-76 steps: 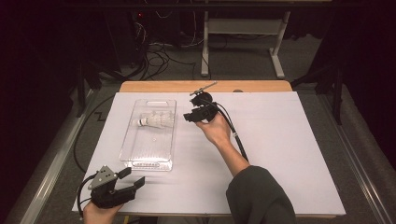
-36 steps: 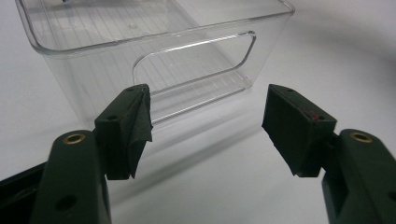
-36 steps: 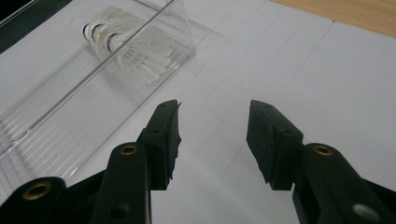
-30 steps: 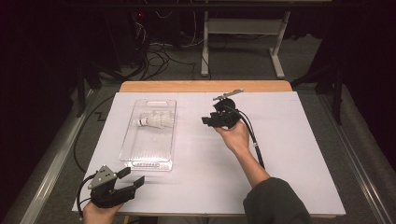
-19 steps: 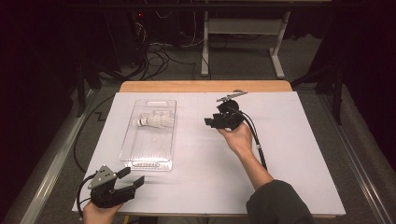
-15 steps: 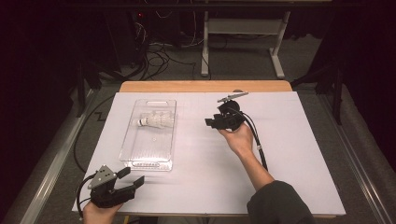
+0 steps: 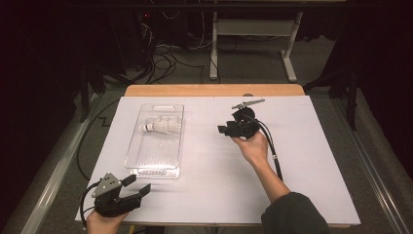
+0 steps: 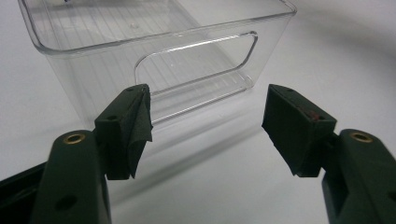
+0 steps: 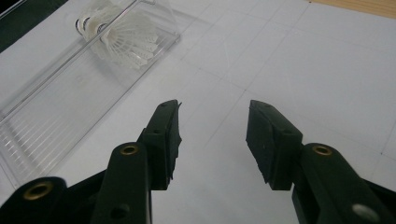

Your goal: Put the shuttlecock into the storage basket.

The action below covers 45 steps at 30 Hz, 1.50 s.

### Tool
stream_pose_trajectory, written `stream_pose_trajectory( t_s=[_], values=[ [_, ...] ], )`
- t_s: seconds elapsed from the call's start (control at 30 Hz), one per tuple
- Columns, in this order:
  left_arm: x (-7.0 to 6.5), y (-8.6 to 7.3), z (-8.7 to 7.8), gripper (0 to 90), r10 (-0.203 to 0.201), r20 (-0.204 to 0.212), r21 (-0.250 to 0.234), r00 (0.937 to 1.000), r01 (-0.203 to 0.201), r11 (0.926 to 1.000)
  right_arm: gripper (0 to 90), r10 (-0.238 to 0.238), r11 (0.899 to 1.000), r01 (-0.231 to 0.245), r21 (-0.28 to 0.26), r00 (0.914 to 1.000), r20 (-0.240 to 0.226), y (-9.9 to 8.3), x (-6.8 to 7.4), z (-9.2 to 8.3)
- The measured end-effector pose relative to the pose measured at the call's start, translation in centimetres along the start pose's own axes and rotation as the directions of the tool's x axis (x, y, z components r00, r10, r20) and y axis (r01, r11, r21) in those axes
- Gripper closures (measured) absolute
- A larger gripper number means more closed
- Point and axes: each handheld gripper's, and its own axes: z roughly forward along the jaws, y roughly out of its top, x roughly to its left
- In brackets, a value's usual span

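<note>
Right hand-held gripper [image 7: 225,129] hangs released and empty, right of the tray [image 7: 157,165], jaws aimed at it; left hand-held gripper [image 7: 139,187], also released, rests near its front wall; shuttlecock [image 7: 159,126] lies inside at the far end; placing looks complete; next move: withdraw; no legible writing.

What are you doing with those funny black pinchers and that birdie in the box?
A person sits at a white table with a hand-held gripper in each hand. A white shuttlecock lies inside a clear plastic box, near its far end. The right hand-held gripper is open and empty, held above the table to the right of the box and pointing toward it. The left hand-held gripper is also open and empty, low at the near edge, facing the near end of the box.
</note>
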Motion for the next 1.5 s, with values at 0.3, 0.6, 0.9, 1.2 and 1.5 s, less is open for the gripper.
stream_pose_trajectory(
  t_s=[0.3,0.6,0.9,1.2,1.5],
  values=[
    [0.0,0.0,0.0,33.4,-0.003,-0.003,0.000,1.0000,0.003,1.0000,55.0,0.005,1.000,-0.005,-0.007,1.0000,0.002,-0.5,-0.4,-0.6],
    [0.1,0.0,0.0,33.4,-0.004,-0.003,-0.001,1.0000,0.004,1.0000,55.1,0.013,1.000,-0.013,-0.007,0.9999,0.005,-1.1,-1.0,-1.0],
    [0.1,0.0,0.0,33.4,-0.004,-0.005,-0.003,1.0000,0.004,1.0000,55.3,0.021,1.000,-0.021,-0.016,0.9997,0.011,-1.8,-1.3,-1.6],
    [0.1,0.0,0.0,33.4,-0.004,-0.005,-0.002,1.0000,0.004,1.0000,55.6,0.027,1.000,-0.027,-0.016,0.9995,0.014,-2.5,-1.6,-1.9],
    [0.1,0.0,0.0,33.4,-0.005,-0.005,-0.002,1.0000,0.005,1.0000,54.8,0.034,0.999,-0.034,-0.019,0.9993,0.013,-3.0,-1.8,-2.1]
  ],
)
